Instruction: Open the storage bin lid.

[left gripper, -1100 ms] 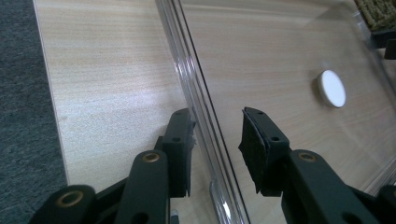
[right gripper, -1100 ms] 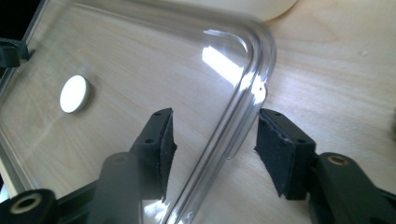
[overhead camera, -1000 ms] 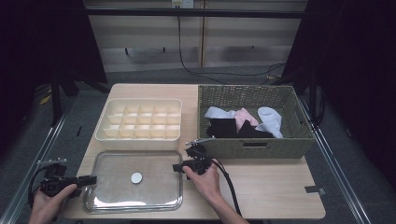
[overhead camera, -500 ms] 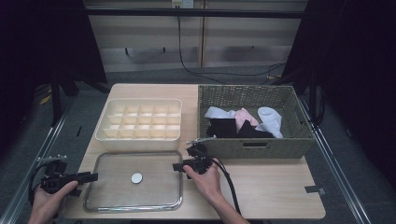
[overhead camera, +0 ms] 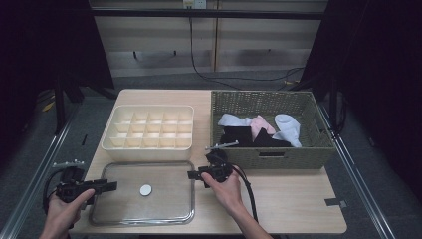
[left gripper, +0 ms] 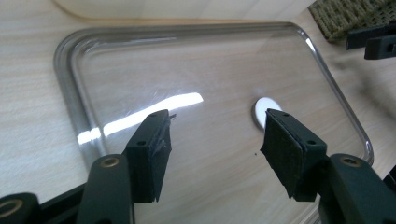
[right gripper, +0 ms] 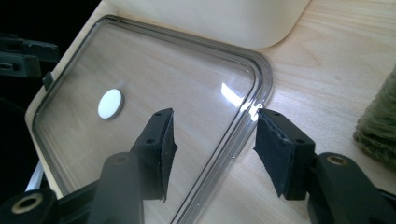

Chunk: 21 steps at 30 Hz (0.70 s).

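Observation:
A clear rectangular lid (overhead camera: 164, 201) with a small white round knob (overhead camera: 146, 189) lies flat on the wooden table at the front left. My left gripper (overhead camera: 110, 185) hovers at the lid's left edge, jaws open; in the left gripper view (left gripper: 217, 119) the knob (left gripper: 260, 111) sits just beyond the right jaw. My right gripper (overhead camera: 191, 174) is at the lid's right edge, open. In the right gripper view (right gripper: 215, 116) the lid's rim (right gripper: 245, 128) runs between the two jaws, and nothing is held.
A cream divided tray (overhead camera: 149, 144) stands behind the lid. To the right a woven basket (overhead camera: 278, 154) holds white, pink and black cloth pieces (overhead camera: 259, 127). Bare tabletop (overhead camera: 298, 199) lies in front of the basket.
My left gripper has edged a little to the right, over the lid's left edge. The bright glare on the lid has faded. The right hand has hardly moved.

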Each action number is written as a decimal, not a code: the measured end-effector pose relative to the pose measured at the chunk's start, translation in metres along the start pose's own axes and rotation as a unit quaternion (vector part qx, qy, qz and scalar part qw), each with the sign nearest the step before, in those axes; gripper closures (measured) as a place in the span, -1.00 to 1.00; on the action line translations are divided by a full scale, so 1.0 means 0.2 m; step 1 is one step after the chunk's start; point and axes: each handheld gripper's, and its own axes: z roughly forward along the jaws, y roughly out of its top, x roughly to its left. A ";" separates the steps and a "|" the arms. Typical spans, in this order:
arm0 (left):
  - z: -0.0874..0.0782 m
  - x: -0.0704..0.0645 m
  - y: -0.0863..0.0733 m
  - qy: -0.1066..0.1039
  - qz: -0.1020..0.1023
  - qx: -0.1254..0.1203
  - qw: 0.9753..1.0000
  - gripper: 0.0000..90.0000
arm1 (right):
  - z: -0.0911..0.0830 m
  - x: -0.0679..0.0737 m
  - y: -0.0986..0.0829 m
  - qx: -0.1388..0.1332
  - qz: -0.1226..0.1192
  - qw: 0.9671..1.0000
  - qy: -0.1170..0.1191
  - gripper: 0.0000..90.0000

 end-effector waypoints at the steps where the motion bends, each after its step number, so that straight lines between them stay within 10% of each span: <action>1: 0.00 -0.01 0.00 0.001 0.006 0.001 1.000 -0.06 | 0.00 0.00 0.00 0.000 -0.001 1.000 0.003 0.05; 21: 0.07 -0.24 0.07 -0.030 0.060 -0.007 0.998 -0.21 | -0.07 0.01 0.05 -0.007 -0.025 0.999 0.037 0.02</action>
